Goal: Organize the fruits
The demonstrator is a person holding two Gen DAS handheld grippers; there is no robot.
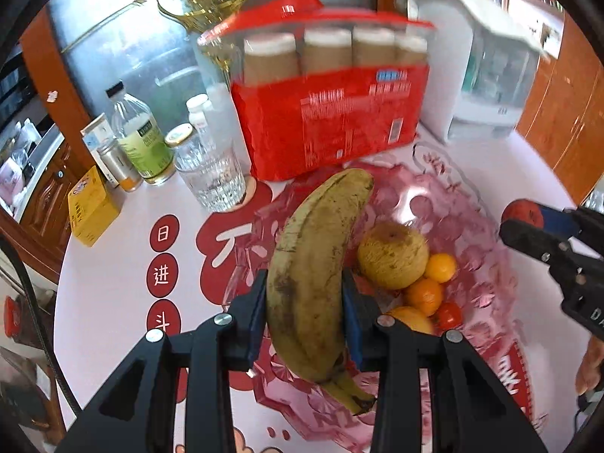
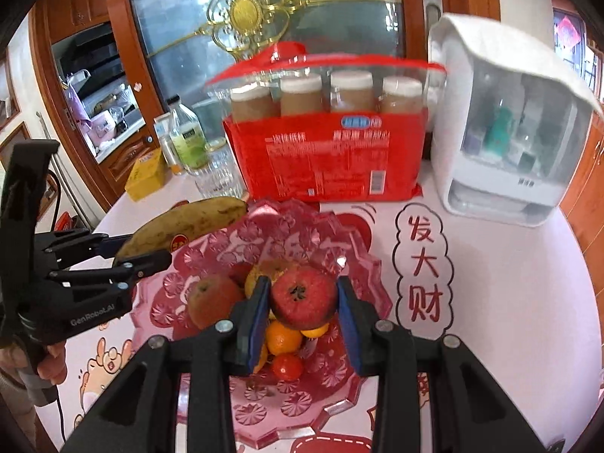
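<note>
A: What's the biggest thing on the bench?

B: The white cabinet at the far right, then the red pack of paper cups beside it. In front of them sits the pink glass bowl.

A: And the fruit?

B: A pear-like yellow fruit, small oranges and a cherry tomato lie in the bowl. The banana hangs over the bowl's left side, pinched across its middle by the left tongs.

A: The right tongs?

B: Clamped on a red apple, held above the fruit in the bowl.
</note>
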